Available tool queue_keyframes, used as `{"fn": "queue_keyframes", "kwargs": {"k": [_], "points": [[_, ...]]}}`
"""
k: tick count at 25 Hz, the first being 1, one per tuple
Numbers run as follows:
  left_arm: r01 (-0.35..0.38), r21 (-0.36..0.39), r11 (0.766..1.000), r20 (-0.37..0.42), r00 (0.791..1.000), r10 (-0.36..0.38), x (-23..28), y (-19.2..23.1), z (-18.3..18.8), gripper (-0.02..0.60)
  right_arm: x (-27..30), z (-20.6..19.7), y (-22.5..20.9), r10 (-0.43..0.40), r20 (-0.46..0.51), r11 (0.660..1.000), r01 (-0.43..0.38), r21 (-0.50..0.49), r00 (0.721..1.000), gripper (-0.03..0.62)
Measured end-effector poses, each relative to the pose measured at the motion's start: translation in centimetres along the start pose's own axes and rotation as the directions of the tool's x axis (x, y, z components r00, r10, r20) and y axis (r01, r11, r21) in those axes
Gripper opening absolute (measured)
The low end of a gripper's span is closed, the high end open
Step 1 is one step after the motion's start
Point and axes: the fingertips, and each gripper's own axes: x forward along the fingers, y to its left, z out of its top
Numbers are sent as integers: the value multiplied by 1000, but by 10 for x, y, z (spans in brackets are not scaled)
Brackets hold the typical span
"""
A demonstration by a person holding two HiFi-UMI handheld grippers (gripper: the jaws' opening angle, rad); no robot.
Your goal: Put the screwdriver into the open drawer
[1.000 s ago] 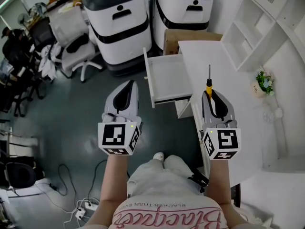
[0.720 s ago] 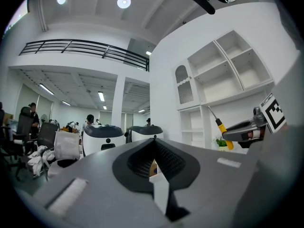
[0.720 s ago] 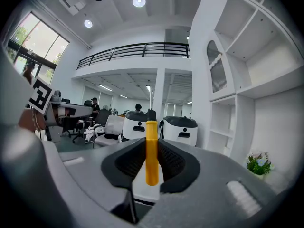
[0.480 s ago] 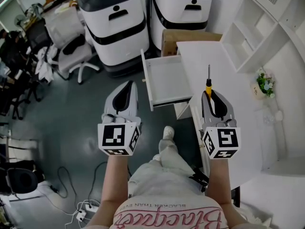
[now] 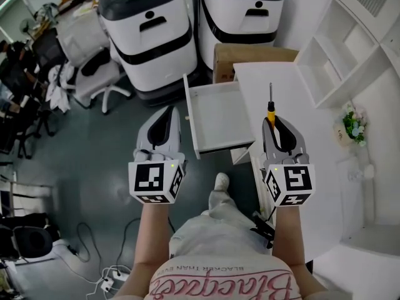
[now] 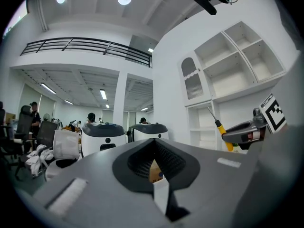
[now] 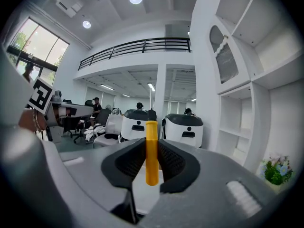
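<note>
Drawer (image 5: 219,114) sits nearer; right tool (image 5: 273,125) grips half-hidden screwdriver (image 5: 270,107) handle, left tool (image 5: 167,112) closed empty

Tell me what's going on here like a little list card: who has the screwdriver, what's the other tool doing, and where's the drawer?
screwdriver: yellow handle, metal shaft pointing away from the person, over the white desk in the head view
right tool: shut on the screwdriver's handle
left tool: shut, holding nothing
drawer: pulled open, looks empty, sits between the two tools in the head view
job: screwdriver not in the drawer yet
</note>
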Motion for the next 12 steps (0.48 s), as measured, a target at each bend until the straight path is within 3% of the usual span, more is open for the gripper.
{"fn": "queue_keyframes", "kwargs": {"k": [12], "points": [[-63,-19,998,-28,998,63,87,32,-7,20,96,6,-36,62,-23,998,-62,3,998,80]]}}
